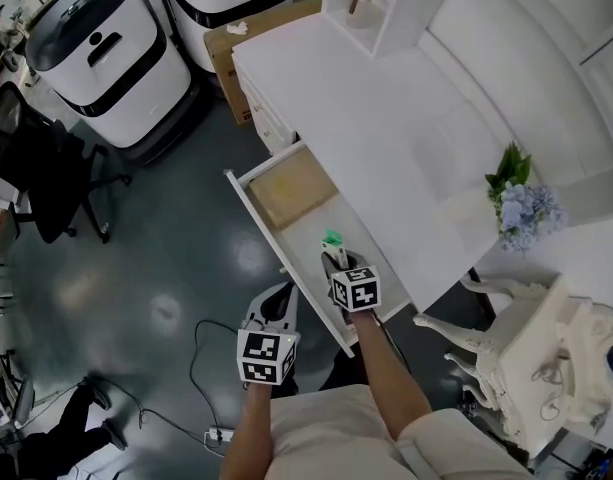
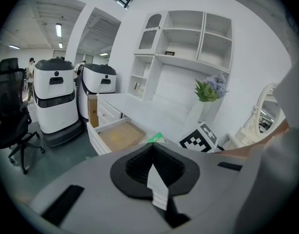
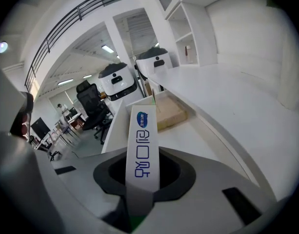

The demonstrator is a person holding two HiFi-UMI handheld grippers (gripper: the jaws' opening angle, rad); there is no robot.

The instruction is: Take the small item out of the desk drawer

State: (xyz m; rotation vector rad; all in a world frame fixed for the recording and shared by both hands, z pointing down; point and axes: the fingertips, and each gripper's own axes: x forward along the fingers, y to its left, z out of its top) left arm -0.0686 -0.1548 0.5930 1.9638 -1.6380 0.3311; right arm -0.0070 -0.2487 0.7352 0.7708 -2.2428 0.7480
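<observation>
Head view: right gripper [image 1: 334, 258] grasps a small green-and-white box [image 1: 332, 238] just above the open desk drawer [image 1: 261, 223]; left gripper [image 1: 274, 306] hangs near the drawer front, to the left. Left gripper view: jaws clenched together, nothing between them. Right gripper view: jaws clamp the box, blue print showing

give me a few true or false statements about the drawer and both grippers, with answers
1. The desk drawer is pulled open. True.
2. The right gripper is empty. False: its jaws are shut on a small white box with blue print.
3. The left gripper has its jaws together on nothing. True.
4. The drawer holds nothing. False: a flat tan box lies at its far end.
5. The left gripper grips the drawer front. False: it hangs clear of the drawer, over the floor.
</observation>
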